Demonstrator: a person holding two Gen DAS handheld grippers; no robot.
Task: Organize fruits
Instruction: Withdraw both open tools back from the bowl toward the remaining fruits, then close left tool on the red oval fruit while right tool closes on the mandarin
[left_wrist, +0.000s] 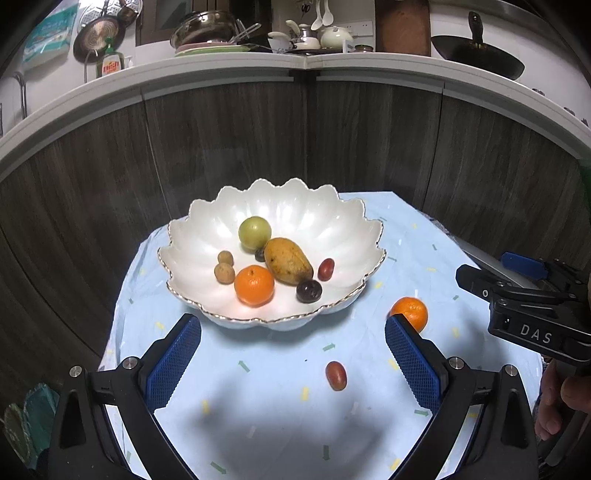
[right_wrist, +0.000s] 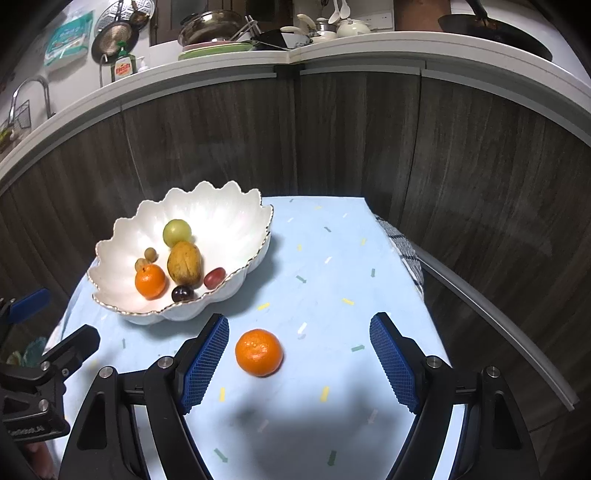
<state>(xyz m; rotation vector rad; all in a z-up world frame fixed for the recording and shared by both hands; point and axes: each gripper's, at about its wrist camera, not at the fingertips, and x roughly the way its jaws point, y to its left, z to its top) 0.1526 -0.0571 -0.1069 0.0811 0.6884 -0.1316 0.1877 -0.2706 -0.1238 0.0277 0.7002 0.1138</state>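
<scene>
We hold the left gripper (left_wrist: 293, 354) and right gripper (right_wrist: 299, 354) wide open, both empty. The round orange mandarin (right_wrist: 259, 352) and small red grape (left_wrist: 335, 375) lie on the light-blue tablecloth (right_wrist: 332, 258), beside the scalloped white ceramic bowl (left_wrist: 207, 221).

A glossy, pearly ceramic bowl (left_wrist: 332, 221) is seen on matt printed cloth (left_wrist: 280, 406); the tongs' blue pads (left_wrist: 171, 363) are finely ribbed.
</scene>
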